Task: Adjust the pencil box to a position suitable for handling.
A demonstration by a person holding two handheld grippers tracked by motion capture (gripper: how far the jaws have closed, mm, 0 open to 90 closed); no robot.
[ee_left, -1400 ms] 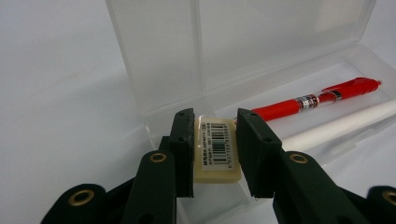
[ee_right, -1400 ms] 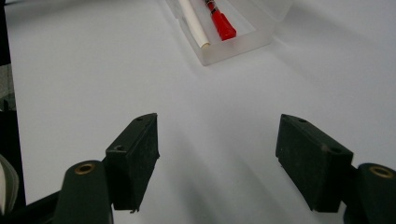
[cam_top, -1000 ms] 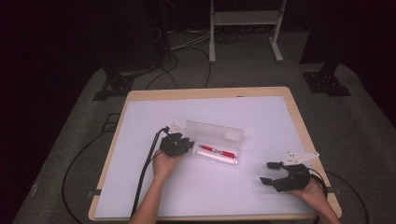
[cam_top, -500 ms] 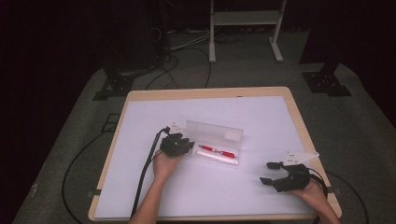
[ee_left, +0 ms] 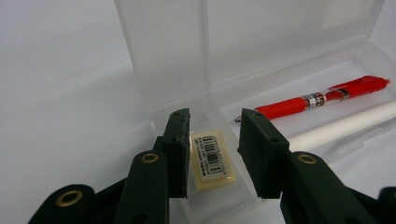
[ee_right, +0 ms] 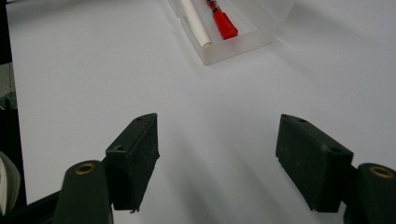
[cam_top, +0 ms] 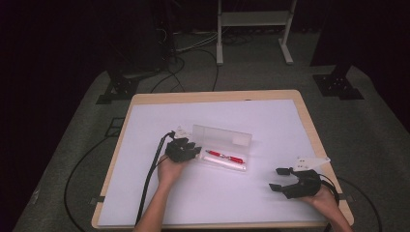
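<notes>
Little has shifted since a second ago: both your hands sit where they were, but your left claw (ee_left: 212,135) has just been opening, its jaws now released around the eraser (ee_left: 212,160) (pads apart from it on both sides). That eraser lies in the end compartment of the clear case (cam_top: 223,151), beside the red pen (ee_left: 322,99) and a white stick (ee_left: 345,127). Your right claw (ee_right: 217,158) rests wide open over the bare bench (cam_top: 270,116), well apart from the case.
</notes>
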